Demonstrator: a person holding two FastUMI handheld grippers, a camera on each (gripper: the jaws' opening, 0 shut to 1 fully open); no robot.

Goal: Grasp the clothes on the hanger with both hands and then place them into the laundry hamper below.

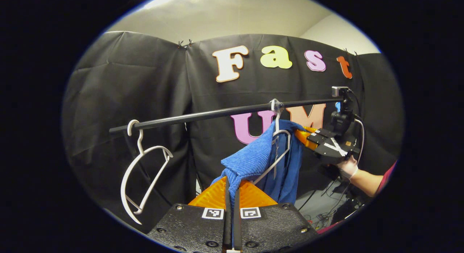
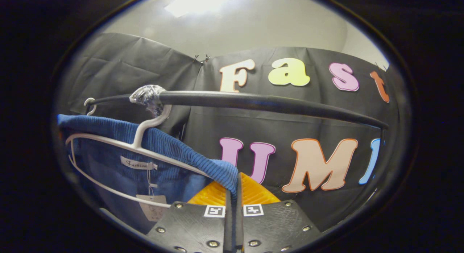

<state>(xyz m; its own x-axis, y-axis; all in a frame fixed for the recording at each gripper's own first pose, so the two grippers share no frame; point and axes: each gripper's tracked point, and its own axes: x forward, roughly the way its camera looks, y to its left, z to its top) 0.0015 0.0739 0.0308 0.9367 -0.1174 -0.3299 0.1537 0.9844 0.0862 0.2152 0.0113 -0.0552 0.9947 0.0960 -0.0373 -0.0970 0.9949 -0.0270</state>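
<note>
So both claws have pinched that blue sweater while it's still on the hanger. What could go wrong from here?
1. The blue sweater still drapes over the white hanger, so pulling may drag the hanger along or snag the knit.
2. The left claw and right claw each pinch just a narrow fold, which might slip out.
3. The empty hanger hanging on the rail could get knocked.

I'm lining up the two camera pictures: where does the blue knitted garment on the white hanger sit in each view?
Left gripper view: blue knitted garment at centre, pinched by the left gripper.
Right gripper view: lower left, an edge in the right gripper.
Shared landmark: black rail.
</note>
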